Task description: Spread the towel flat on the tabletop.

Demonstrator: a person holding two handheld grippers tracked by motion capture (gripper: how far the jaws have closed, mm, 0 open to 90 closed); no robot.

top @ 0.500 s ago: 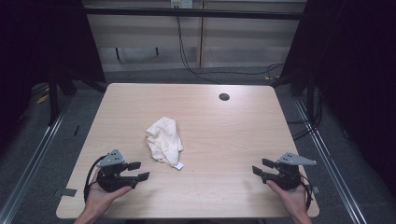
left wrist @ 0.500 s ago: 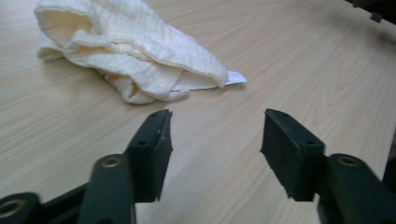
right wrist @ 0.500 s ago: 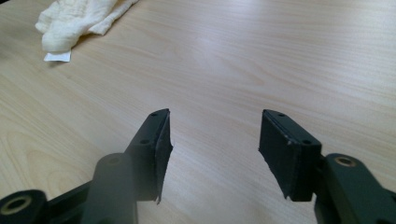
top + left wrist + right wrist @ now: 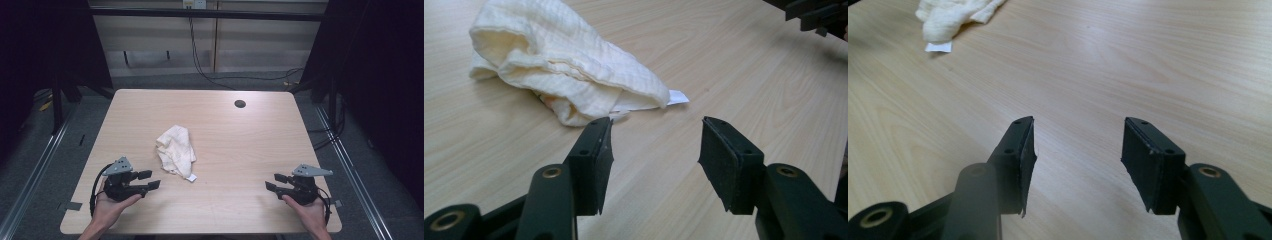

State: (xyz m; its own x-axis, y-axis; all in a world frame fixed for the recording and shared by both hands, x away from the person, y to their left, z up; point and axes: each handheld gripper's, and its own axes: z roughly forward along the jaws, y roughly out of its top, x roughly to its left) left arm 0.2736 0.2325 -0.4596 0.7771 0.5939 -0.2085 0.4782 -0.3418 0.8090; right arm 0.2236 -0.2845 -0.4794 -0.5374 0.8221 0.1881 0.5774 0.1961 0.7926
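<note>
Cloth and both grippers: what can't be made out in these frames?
- Cream cloth: bunched, so its folds hide its inner layers and full shape in the high view.
- White tag: too small to read any print in the left gripper view.
- Cloth in the right gripper view: cut off by the top edge.
- Left gripper and right gripper: both open; the person's hands hide their undersides in the high view.
</note>
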